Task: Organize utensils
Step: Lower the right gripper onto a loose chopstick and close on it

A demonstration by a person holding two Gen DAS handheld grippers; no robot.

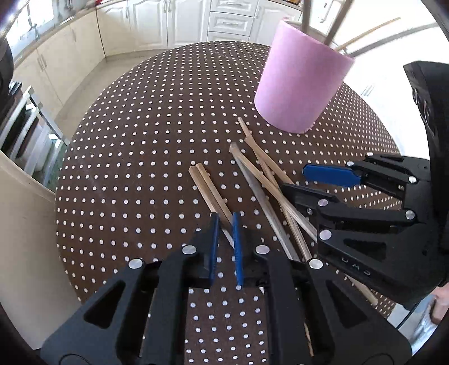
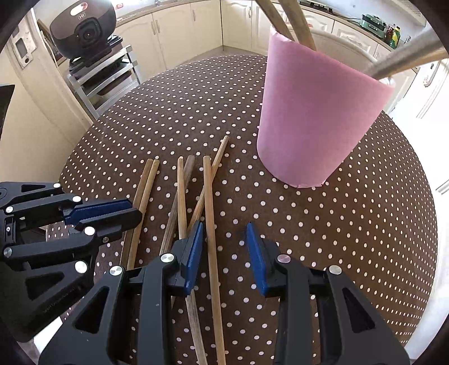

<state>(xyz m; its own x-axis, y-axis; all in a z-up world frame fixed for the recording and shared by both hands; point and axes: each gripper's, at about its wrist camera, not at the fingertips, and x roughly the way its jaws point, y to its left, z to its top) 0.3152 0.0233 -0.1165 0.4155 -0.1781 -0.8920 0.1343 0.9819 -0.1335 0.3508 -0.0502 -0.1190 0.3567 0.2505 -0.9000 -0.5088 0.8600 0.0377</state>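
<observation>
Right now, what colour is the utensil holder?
Pink, the utensil holder shows best in the right wrist view.

The middle of the desk (image 2: 350,224) is taken up by a loose scatter of wooden chopsticks (image 2: 209,196), several crossed over one another, so low passage there is blocked. Behind them the upright pink holder (image 2: 314,118) stands as the tallest obstacle, with utensil handles (image 2: 303,25) slanting out above its rim and narrowing the approach from overhead. Bare dotted cloth is left to the right of the chopsticks and in front of the holder, and a wide bare stretch is seen on the desk's left side (image 1: 118,168). The left gripper (image 1: 224,221) and right gripper (image 1: 297,179) are crowded near each other over the sticks.
</observation>
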